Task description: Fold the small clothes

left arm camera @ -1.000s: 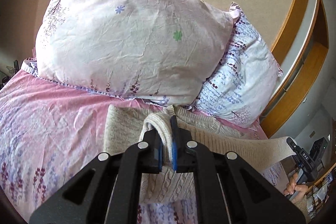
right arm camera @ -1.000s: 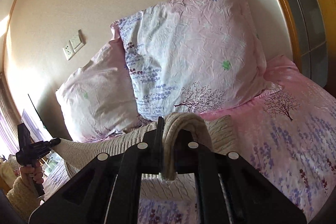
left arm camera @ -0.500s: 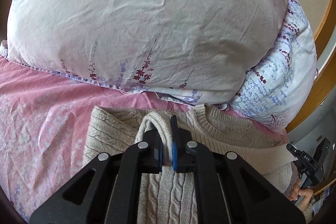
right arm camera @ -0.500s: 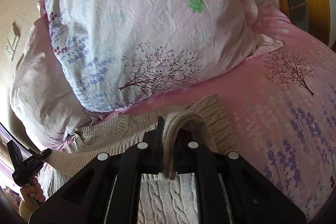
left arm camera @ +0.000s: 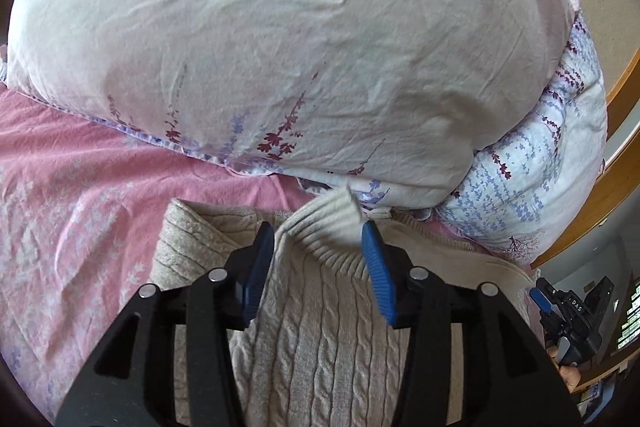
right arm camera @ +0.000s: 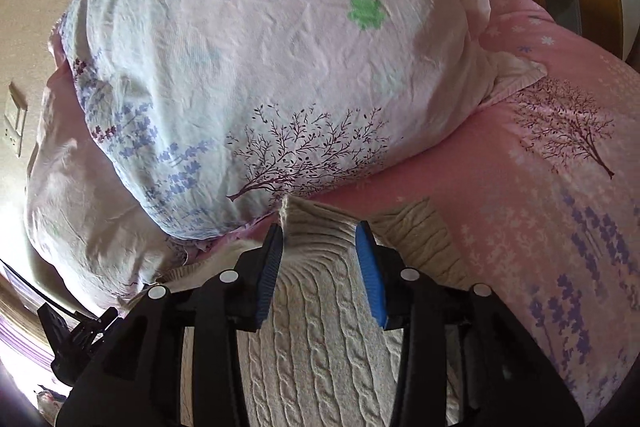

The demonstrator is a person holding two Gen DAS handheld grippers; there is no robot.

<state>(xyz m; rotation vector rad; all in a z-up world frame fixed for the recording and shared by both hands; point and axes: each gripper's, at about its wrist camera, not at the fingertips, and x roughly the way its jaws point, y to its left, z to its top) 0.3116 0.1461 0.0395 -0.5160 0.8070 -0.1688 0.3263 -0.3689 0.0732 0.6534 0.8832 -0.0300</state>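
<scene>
A cream cable-knit sweater [left arm camera: 320, 339] lies folded on the pink bed sheet [left arm camera: 72, 211], close under the pillows. My left gripper [left arm camera: 318, 239] is open, its blue pads either side of a ribbed hem corner that lies loose between them. My right gripper [right arm camera: 320, 237] is open too, over the sweater [right arm camera: 316, 339], with a ribbed edge lying between its pads. The right gripper also shows at the right edge of the left wrist view [left arm camera: 568, 311], and the left gripper at the lower left of the right wrist view [right arm camera: 76, 339].
Two large floral pillows [left arm camera: 280, 39] [right arm camera: 272, 75] lean just beyond the sweater. A wooden bed frame [left arm camera: 624, 155] runs along the right. A wall switch plate [right arm camera: 14, 125] is at the left. Pink flowered sheet [right arm camera: 560, 227] spreads to the right.
Both grippers carried the sweater's edge down toward the pillows and have opened. The ribbed hem has dropped from both and rests on the sweater.
</scene>
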